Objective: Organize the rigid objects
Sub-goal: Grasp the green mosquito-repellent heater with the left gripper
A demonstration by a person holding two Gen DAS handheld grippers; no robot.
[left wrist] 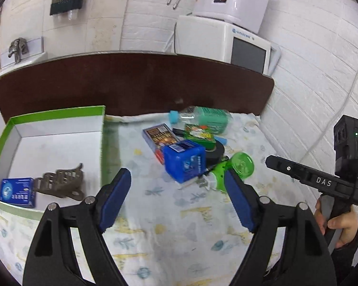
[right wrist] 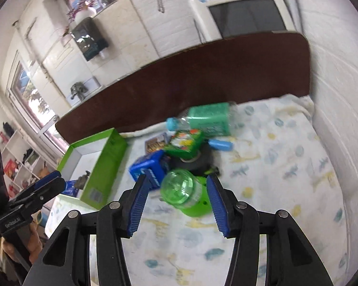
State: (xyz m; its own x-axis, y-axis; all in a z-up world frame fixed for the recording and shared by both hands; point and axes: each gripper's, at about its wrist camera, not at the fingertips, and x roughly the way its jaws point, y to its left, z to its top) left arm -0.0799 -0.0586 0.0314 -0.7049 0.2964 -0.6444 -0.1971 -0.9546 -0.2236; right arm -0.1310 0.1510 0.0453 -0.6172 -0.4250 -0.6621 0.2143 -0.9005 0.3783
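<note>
Two grippers stood spread, empty: left gripper, right gripper. Green plastic jar lay on bed sheet at right gripper's 12 o'clock, green box at 10 o'clock. Jar judged light, stiff, slippery; grip across ribbed body.

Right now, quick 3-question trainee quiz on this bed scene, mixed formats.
1. True or false: the green-edged box is empty.
2. What lies between the right hand-held gripper fingers? A) the water bottle B) the green domed gadget C) the black tape roll
3. Fill in: the left hand-held gripper is open and holds ____.

Key:
1. False: a small blue carton and a brown slotted piece lie in it.
2. B, with the pads not visibly pressing on it.
3. Nothing.
</note>
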